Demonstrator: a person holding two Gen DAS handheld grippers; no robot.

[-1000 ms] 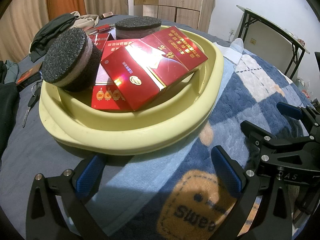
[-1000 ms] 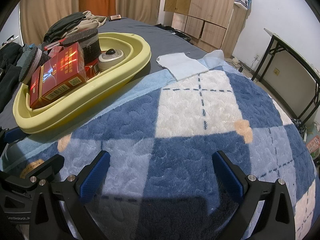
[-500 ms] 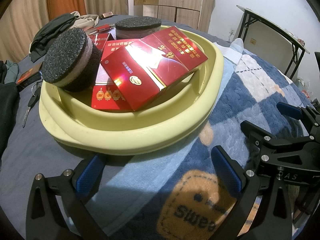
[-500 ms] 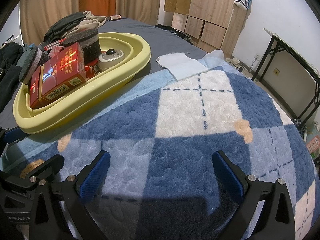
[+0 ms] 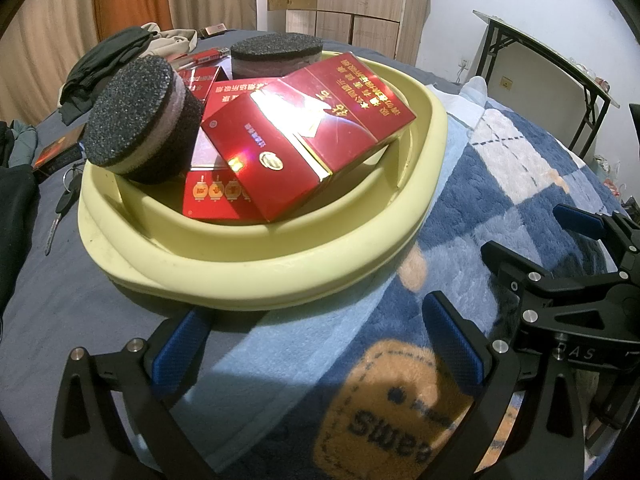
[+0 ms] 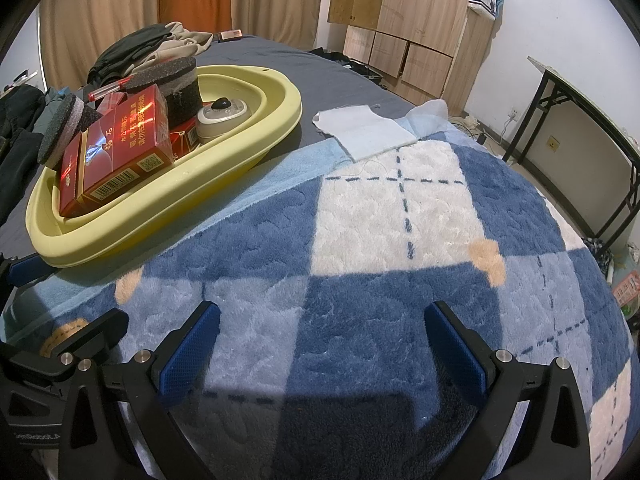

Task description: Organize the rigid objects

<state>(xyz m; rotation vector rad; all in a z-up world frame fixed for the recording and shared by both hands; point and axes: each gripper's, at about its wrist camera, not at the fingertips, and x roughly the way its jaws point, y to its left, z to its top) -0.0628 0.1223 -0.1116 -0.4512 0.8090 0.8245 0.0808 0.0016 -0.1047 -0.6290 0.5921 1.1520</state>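
Observation:
A pale yellow oval basin sits on the bed. In it lie a big red carton, a flat red packet, two black sponge pucks and a small grey device. My left gripper is open and empty, just in front of the basin's near rim. My right gripper is open and empty over the blue checked blanket, to the right of the basin; it also shows in the left wrist view.
A white cloth lies on the blanket behind the basin. Dark clothes, a red pen and keys lie on the grey sheet to the left. A folding table stands at the right, wardrobes at the back.

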